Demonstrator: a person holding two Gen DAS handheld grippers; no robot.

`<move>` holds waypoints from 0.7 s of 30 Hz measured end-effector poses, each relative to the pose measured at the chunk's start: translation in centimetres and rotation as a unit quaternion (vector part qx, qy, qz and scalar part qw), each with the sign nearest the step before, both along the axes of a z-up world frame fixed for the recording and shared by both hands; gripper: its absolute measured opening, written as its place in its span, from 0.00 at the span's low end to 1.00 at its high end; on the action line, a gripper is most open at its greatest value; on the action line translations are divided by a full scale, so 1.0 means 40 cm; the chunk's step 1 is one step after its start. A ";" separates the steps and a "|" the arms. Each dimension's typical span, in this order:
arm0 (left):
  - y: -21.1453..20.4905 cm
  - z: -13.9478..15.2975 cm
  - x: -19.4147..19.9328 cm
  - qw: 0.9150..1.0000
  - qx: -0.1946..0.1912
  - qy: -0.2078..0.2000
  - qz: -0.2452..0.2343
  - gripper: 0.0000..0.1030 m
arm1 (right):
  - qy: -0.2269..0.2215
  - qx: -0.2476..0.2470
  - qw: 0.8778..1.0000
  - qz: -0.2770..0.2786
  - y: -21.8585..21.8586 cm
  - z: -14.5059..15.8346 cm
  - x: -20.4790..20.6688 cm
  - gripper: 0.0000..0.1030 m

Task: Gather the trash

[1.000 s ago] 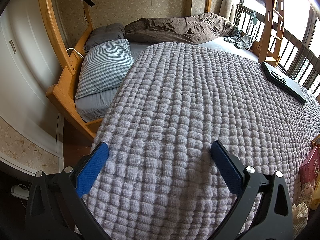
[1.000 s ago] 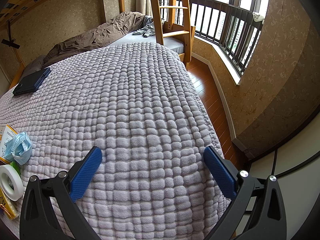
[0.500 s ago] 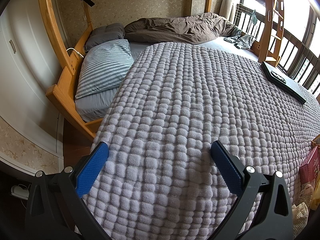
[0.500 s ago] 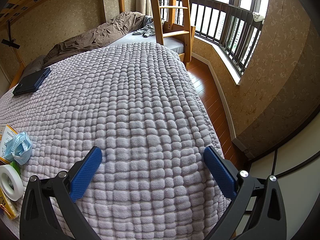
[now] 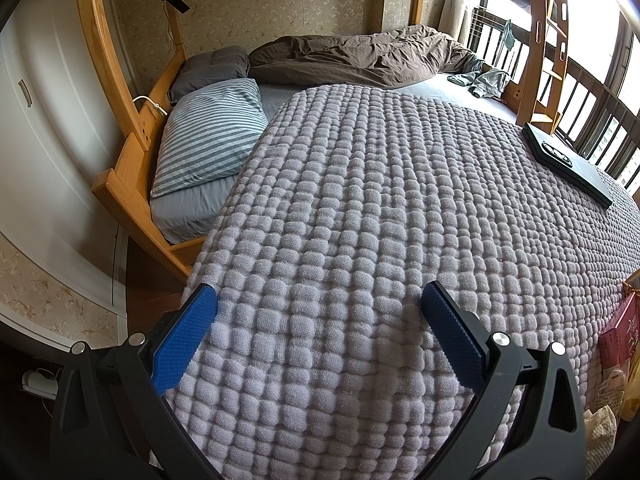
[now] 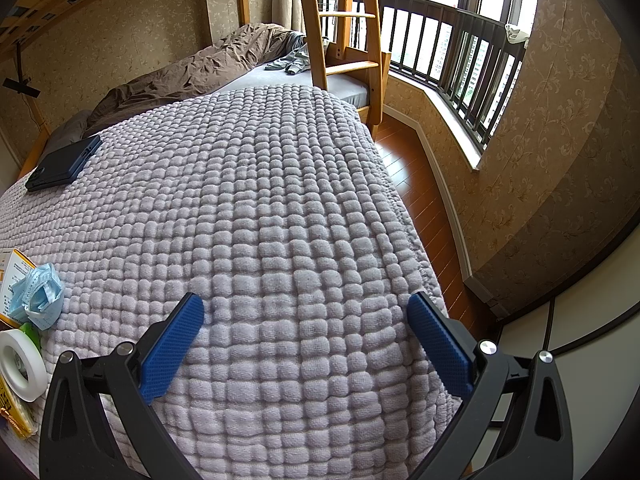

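Observation:
A crumpled blue face mask point(image 6: 38, 295) lies on the grey knobbly blanket point(image 6: 260, 208) at the left edge of the right wrist view, on top of a yellow-and-white carton point(image 6: 12, 276). Below it sits a white tape roll point(image 6: 20, 364) beside a yellow packet point(image 6: 14, 420). My right gripper point(image 6: 304, 320) hovers open over bare blanket, well right of that litter. In the left wrist view a red box point(image 5: 620, 336) and a pale crumpled tissue point(image 5: 600, 428) show at the right edge. My left gripper point(image 5: 318, 312) is open over the blanket point(image 5: 380, 200), nothing between its fingers.
A dark flat case point(image 5: 568, 162) point(image 6: 64, 166) lies further up the blanket. A striped pillow point(image 5: 212, 136), a brown duvet point(image 5: 360, 56) and a wooden bed frame point(image 5: 120, 196) lie beyond. A ladder point(image 6: 340, 20), wood floor point(image 6: 416, 184) and railed window point(image 6: 460, 56) are at the right.

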State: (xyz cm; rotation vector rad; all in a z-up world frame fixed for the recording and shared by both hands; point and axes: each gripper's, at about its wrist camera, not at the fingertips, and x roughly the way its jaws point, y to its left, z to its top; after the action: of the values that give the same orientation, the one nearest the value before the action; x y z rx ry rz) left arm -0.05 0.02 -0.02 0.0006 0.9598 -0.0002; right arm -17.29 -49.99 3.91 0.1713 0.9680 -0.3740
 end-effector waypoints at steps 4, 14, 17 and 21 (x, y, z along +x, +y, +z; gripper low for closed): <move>0.000 0.000 0.000 1.000 0.000 0.000 0.000 0.99 | 0.000 0.000 1.000 0.000 0.000 0.000 0.000 0.97; -0.001 0.000 0.000 1.000 0.001 0.000 0.000 0.99 | 0.000 0.000 1.000 0.000 -0.001 0.001 0.000 0.97; 0.000 0.000 0.001 1.000 0.000 0.000 0.000 0.99 | 0.000 0.000 1.000 0.000 -0.003 0.002 0.000 0.96; 0.001 0.006 -0.007 1.000 0.002 0.012 0.001 0.99 | 0.010 0.005 1.000 -0.004 -0.003 0.006 0.001 0.96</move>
State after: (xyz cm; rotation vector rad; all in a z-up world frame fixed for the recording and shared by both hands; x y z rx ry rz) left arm -0.33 0.07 0.22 0.0028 0.9833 0.0028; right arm -17.24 -50.10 4.15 0.1811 0.9902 -0.3795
